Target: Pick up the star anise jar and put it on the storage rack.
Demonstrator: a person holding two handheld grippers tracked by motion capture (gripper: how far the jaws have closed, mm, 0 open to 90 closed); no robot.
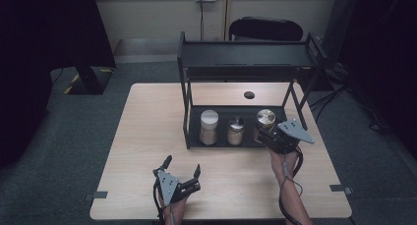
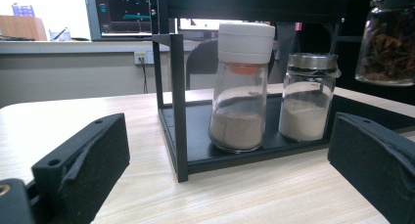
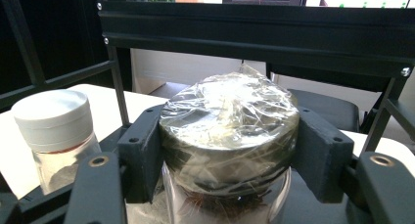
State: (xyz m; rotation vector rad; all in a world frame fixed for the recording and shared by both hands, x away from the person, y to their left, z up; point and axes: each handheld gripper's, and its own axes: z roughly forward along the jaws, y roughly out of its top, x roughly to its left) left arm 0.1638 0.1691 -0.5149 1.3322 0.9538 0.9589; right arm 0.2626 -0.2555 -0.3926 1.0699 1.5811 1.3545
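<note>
The right hand-held gripper [image 1: 262,133] is pinching a glass jar [image 1: 265,121] by its foil-wrapped metal lid, one black jaw on each side of the lid, as the right gripper view shows close up [image 3: 229,131]; the jar sits at the right end of the lower shelf of a black metal rack [image 1: 187,112] that stands on the tabletop [image 1: 142,136]; dark reddish-brown contents show through the glass below the lid, and in the left gripper view the same jar [image 2: 386,43] appears at the upper right edge, its base higher than the bases of the other two; whether it touches the shelf I cannot tell.

Two more jars stand on that shelf to its left: a short one with a metal lid [image 1: 236,131] in the middle and a taller one with a white cap [image 1: 209,127] at the left end, both holding pale powder, near each other but apart.

The left hand-held gripper [image 1: 183,172] rests low over the near edge of the tabletop, well apart from the rack, its jaws spread wide with nothing between them.
</note>
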